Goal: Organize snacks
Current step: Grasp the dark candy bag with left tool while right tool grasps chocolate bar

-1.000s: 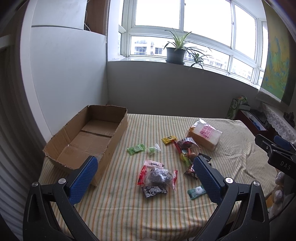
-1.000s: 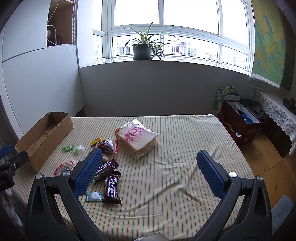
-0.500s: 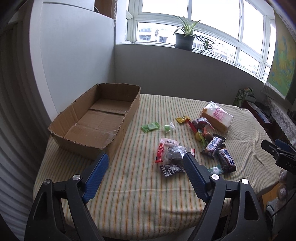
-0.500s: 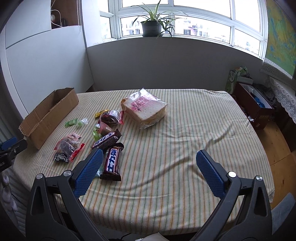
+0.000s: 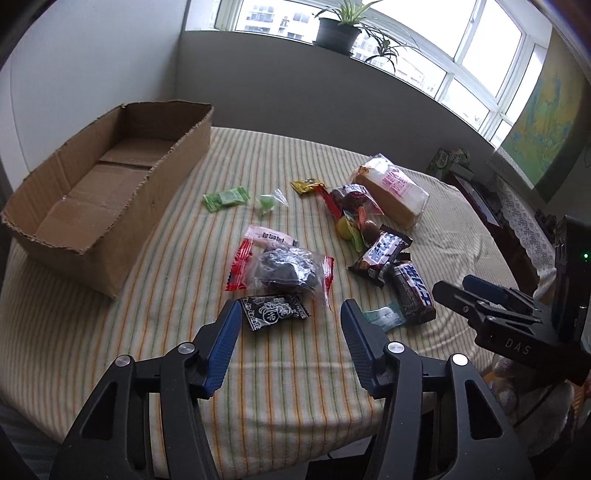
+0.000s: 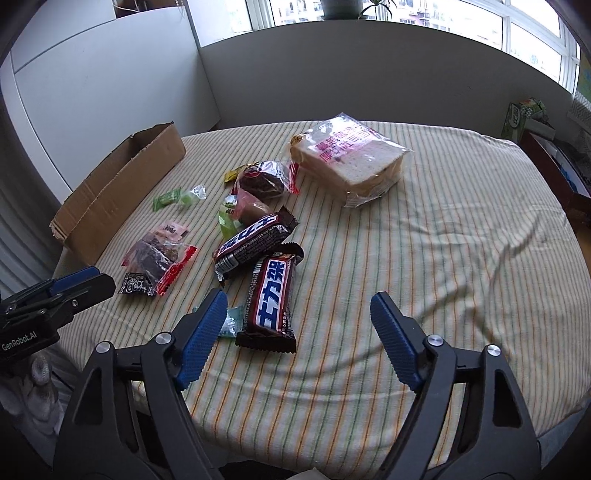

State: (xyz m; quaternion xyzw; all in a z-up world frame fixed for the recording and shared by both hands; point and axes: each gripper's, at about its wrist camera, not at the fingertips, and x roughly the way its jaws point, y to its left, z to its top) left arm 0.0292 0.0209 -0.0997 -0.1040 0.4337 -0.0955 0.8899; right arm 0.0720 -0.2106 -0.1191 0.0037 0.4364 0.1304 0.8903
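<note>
Snack packets lie on a striped tablecloth beside an empty cardboard box. My left gripper hovers low over a small black packet. Its jaws are closing, and the pads touch nothing. Just beyond lies a clear packet with red ends. My right gripper points down at a dark chocolate bar, which lies near its left finger. Those jaws are closing too and stand clear of the bar. A second bar and a bagged loaf of bread lie farther back.
Green candies, a yellow packet and a teal candy are scattered among the snacks. The table's front edge drops off just below both grippers. A wall and a window sill with a potted plant stand behind the table.
Both grippers have sunk and tilted down toward the table, so the snacks look larger and closer. Both pairs of fingers have drawn nearer together, the left pair more.
</note>
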